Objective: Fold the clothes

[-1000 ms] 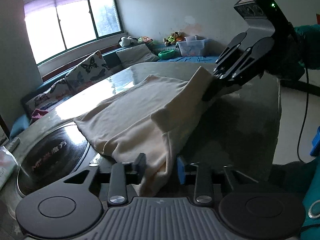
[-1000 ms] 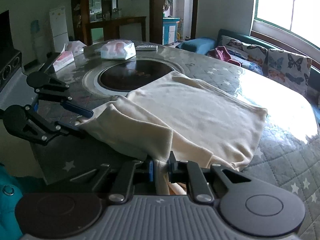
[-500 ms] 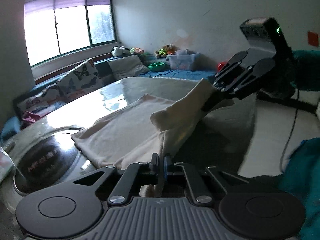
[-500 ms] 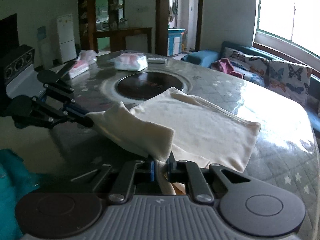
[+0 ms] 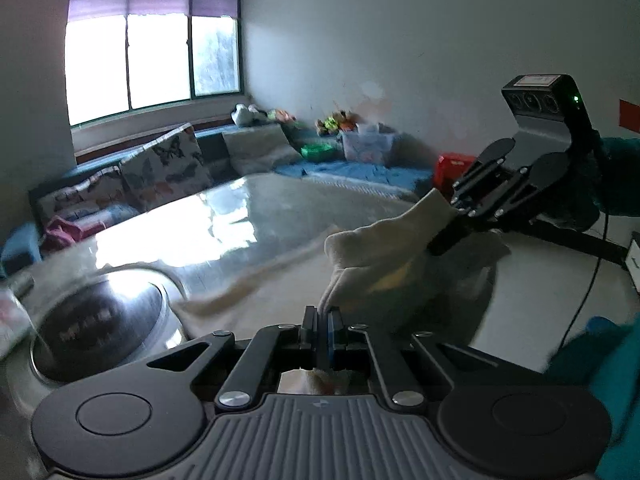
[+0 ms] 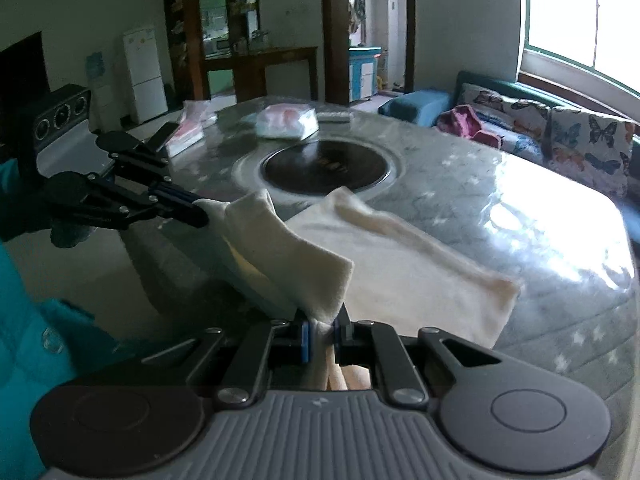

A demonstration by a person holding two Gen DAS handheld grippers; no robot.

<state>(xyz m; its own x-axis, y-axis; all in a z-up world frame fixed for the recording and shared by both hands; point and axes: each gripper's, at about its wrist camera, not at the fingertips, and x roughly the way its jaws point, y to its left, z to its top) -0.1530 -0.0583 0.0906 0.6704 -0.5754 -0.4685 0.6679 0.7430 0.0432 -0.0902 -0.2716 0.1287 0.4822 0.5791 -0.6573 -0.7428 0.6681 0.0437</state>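
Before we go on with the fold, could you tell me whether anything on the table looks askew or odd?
Nothing stands out. The cream knit garment lies partly flat on the glossy grey table, its near edge pinched by the left hand-held gripper and right hand-held gripper.

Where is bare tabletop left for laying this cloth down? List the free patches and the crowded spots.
Free: the glossy stretch of table between the cream cloth and the butterfly cushions. Crowded: the far side beyond the round dark inset, where a white packet and pink packs lie.
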